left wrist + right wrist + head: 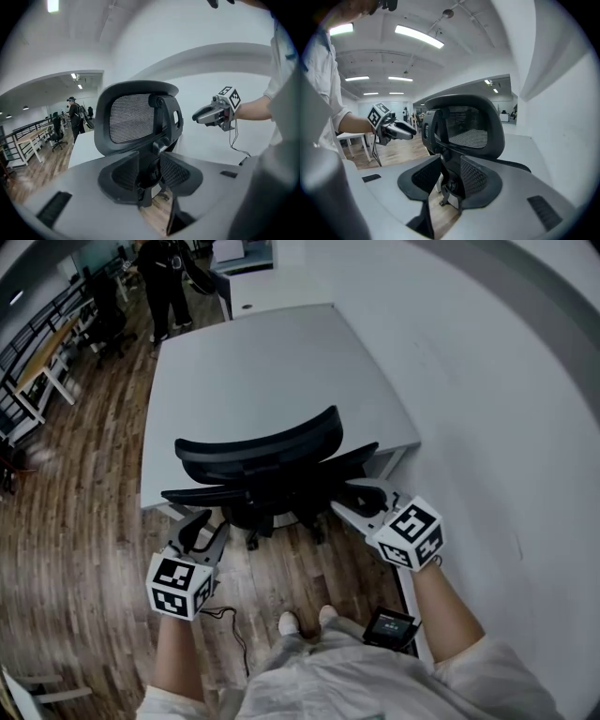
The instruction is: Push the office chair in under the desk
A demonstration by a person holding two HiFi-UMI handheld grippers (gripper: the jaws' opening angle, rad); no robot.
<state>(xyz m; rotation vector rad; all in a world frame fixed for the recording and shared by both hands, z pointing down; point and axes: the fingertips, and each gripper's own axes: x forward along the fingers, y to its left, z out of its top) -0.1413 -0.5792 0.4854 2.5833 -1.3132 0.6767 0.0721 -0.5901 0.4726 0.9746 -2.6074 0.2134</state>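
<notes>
- Pale trousers [328,671] and shoe tips [305,620] sit closest, at 6 o'clock in the head view, on the wooden floor [84,512].
- At 7 o'clock of the office chair [258,451], the left gripper [208,526] hovers just behind the left armrest [192,493]. Its jaws stand part-way apart and clamp nothing. The left gripper view shows the chair's back spine [146,183] beyond the gap, with floor beside it.
- At 4 o'clock of the chair, the right gripper [342,496] sits near the right armrest [361,460], its jaws likewise parted and empty.
- The chair stands at 12 o'clock from the person, backrest [281,439] toward them, at the near edge of the grey worktop [272,362]. Its castors [253,542] show out on the floor, so it looks only partly tucked in.
- Likely handling: fairly heavy, but it should roll freely on castors and swivel readily.
- The mesh would give, while the plastic frame is stiff.
- The best hold seems to be the backrest rim or spine on both sides evenly, watching that the armrests clear the worktop edge.
</notes>
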